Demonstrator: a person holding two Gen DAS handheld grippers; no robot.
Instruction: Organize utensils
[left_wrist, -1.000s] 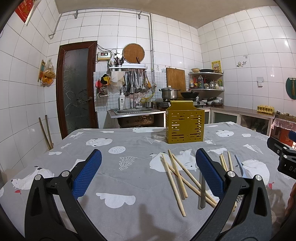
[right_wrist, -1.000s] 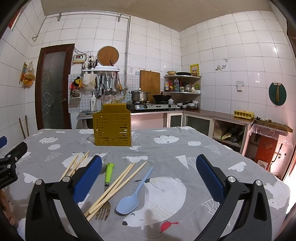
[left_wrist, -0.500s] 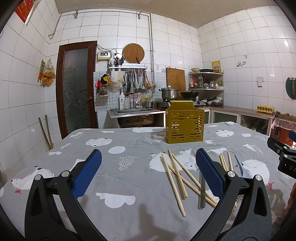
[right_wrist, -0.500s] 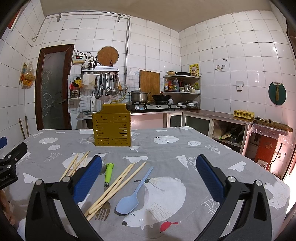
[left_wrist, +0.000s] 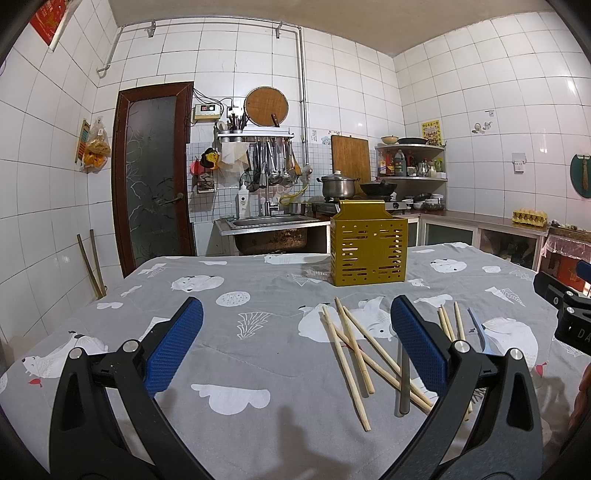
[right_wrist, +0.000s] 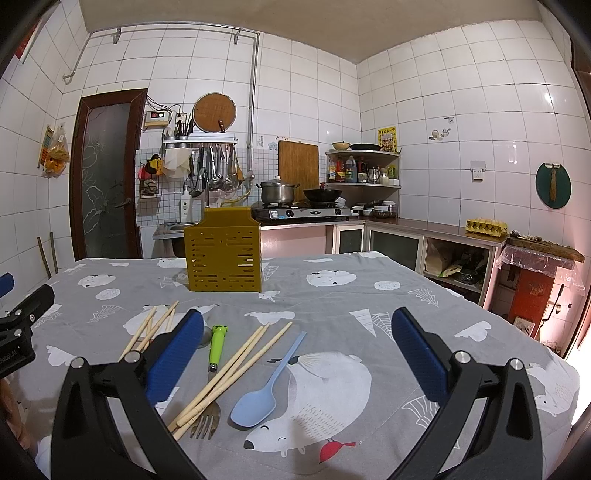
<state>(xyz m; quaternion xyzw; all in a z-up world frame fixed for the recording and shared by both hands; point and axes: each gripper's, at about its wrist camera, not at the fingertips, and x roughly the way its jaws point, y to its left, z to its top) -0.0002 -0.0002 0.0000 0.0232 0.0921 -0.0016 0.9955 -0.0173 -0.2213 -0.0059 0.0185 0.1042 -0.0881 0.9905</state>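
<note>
Readable writing is limited: the housing of the left gripper, seen at the left edge of the right wrist view, carries white lettering too cut off to read with certainty, and the right gripper's housing at the right edge of the left wrist view shows the partial letters "DA". The yellow poster on the far wall bears print too small to read.

Left gripper (left_wrist: 295, 350): jaws spread wide apart, holding nothing, above the grey tablecloth (left_wrist: 229, 354) with polar-bear print. Right gripper (right_wrist: 297, 352): jaws likewise wide apart and empty.

Utensil layout, left to right in the right wrist view:
- Left chopstick group (right_wrist: 147, 328): loosely crossed on the cloth, long axes running from near-left to far-right, partly hidden behind the blue left pad (right_wrist: 173, 360).
- Green-handled fork (right_wrist: 216, 350): long axis almost straight near-to-far, tines toward the camera, handle end toward the holder.
- Right chopstick bundle (right_wrist: 236, 369): lies diagonally, near ends at lower left just beside the fork tines, far ends at upper right.
- Light blue spoon (right_wrist: 266, 384): bowl toward the camera, handle pointing away and to the right.

The yellow slotted utensil holder (right_wrist: 223, 251) stands upright at the far side of the table, well apart from the utensils
</note>
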